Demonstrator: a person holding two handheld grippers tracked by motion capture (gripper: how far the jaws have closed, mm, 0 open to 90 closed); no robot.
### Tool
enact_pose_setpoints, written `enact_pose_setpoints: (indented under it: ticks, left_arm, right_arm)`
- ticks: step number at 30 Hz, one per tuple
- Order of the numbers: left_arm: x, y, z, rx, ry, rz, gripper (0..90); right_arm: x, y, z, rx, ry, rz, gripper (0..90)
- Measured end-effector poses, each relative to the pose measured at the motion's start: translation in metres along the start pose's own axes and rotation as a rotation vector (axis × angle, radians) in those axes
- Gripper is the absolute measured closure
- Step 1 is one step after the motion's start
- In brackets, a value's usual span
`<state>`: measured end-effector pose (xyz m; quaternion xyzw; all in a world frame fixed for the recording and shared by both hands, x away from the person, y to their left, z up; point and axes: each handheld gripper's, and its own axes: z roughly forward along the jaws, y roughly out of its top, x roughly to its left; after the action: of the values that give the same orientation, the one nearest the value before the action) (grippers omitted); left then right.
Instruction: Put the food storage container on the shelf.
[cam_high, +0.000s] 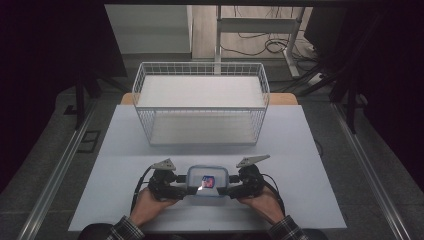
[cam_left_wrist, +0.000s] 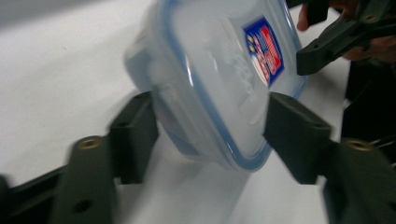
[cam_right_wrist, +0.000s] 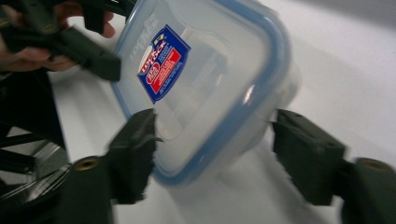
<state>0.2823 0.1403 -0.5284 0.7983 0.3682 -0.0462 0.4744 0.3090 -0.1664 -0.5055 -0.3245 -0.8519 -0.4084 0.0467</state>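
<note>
A clear plastic container (cam_high: 207, 181) with a blue-rimmed lid and a red and blue sticker sits at the near edge of the white table (cam_high: 300, 150). My left gripper (cam_high: 186, 186) holds its left end and my right gripper (cam_high: 229, 186) its right end. In the left gripper view the container (cam_left_wrist: 219, 70) lies tilted between my jaws, which press on its side and lid edge. The right gripper view has the container (cam_right_wrist: 210, 70) between that gripper's jaws too, both close against it. Each view is blurred by motion.
A white wire basket (cam_high: 200, 64) stands at the middle of the table beyond the container, with open table between them. Dark floor, metal rails and a desk frame with cables lie past the table's edges.
</note>
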Motion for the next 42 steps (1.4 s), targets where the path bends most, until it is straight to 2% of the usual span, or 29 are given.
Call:
enact_pose_setpoints:
  ticks: [1,2,3,4,7,11,14,15,16,19,20,23,24,25,26,33,42]
  left_arm:
    - [0.0,0.0,0.0,0.0,0.0,0.0,41.1]
    - [0.001,-0.002,-0.002,-0.008,-0.019,-0.012,43.0]
    - [0.001,-0.002,-0.002,-0.008,-0.019,-0.012,45.1]
    - [0.002,-0.003,-0.006,-0.014,-0.045,-0.028,47.8]
    - [0.004,-0.007,-0.01,-0.026,-0.079,-0.048,55.2]
    - [0.005,-0.007,-0.01,-0.031,-0.087,-0.048,56.3]
    - [0.012,-0.008,-0.01,-0.041,-0.127,-0.095,57.8]
    - [0.012,-0.008,-0.01,-0.041,-0.127,-0.095,58.1]
    - [0.015,-0.008,-0.008,-0.055,-0.138,-0.112,58.3]
    - [0.016,-0.007,-0.007,-0.062,-0.141,-0.115,58.2]
    - [0.017,-0.006,-0.006,-0.073,-0.155,-0.128,58.2]
    - [0.019,-0.004,-0.007,-0.089,-0.171,-0.141,58.1]
    - [0.022,-0.002,-0.01,-0.11,-0.19,-0.153,58.0]
    - [0.022,-0.002,-0.01,-0.11,-0.19,-0.153,58.0]
    - [0.019,0.001,-0.013,-0.104,-0.164,-0.126,58.0]
    - [0.016,0.009,-0.023,-0.117,-0.149,-0.107,57.9]
    - [0.011,0.034,-0.039,-0.122,-0.128,-0.064,58.0]
  right_arm:
    - [0.0,0.0,0.0,0.0,0.0,0.0,38.6]
    - [0.001,-0.002,-0.004,-0.012,0.0,-0.002,44.2]
    - [0.001,-0.002,-0.004,-0.012,0.0,-0.002,44.2]
    - [-0.001,-0.002,-0.006,-0.015,0.016,0.005,47.2]
    - [-0.005,-0.004,-0.01,-0.036,0.054,0.036,52.6]
    - [-0.007,-0.006,-0.011,-0.042,0.076,0.052,54.2]
    - [-0.009,-0.007,-0.012,-0.047,0.084,0.062,54.8]
    - [-0.009,-0.007,-0.012,-0.047,0.084,0.062,54.8]
    - [-0.009,-0.006,-0.013,-0.055,0.082,0.068,55.3]
    - [-0.011,-0.006,-0.015,-0.071,0.08,0.081,55.5]
    - [-0.012,-0.006,-0.016,-0.081,0.083,0.09,55.9]
    - [-0.014,-0.005,-0.019,-0.107,0.102,0.113,56.7]
    - [-0.014,-0.003,-0.023,-0.132,0.12,0.117,58.4]
    - [-0.014,-0.003,-0.023,-0.132,0.12,0.117,58.4]
    - [-0.014,-0.002,-0.024,-0.143,0.133,0.122,58.6]
    - [-0.011,0.005,-0.025,-0.158,0.139,0.11,58.7]
    - [-0.006,0.025,-0.037,-0.194,0.14,0.089,58.8]
